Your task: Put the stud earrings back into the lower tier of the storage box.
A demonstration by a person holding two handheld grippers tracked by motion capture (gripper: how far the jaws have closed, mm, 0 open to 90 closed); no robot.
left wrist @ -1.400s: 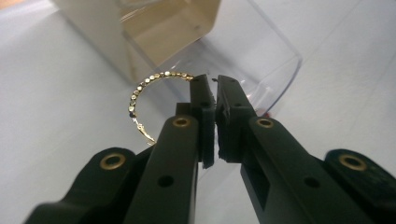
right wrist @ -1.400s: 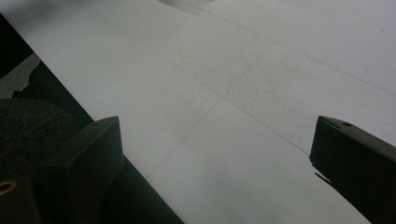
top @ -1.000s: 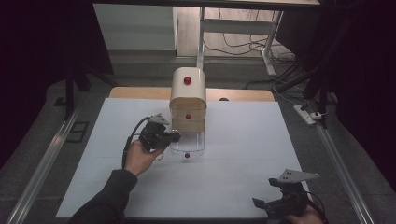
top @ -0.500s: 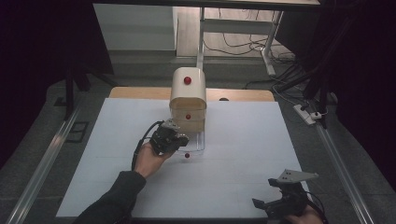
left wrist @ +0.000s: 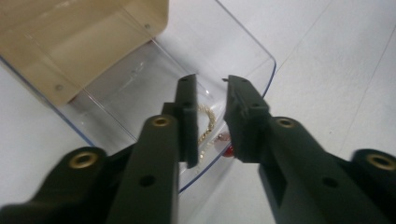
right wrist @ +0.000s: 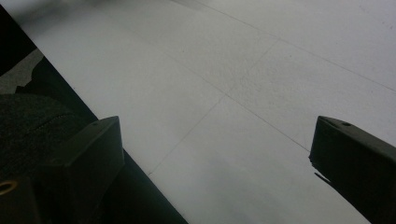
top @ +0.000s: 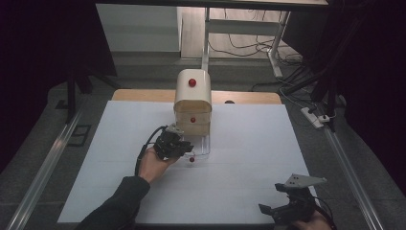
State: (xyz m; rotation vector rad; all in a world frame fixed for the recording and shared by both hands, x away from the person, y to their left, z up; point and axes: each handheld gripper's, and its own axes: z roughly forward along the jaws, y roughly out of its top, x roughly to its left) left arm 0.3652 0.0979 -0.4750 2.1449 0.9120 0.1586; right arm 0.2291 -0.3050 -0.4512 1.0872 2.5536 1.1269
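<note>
My left gripper hangs over the pulled-out clear plastic drawer of the small rounded wooden box with red knobs; its jaws have just been opening and now stand slightly apart with nothing between them. The thin gold chain with a red bead lies inside the drawer near its front wall, so I judge the deposit done and the drawer left to push shut. My right gripper rests at the near table edge, jaws wide apart and empty.
</note>
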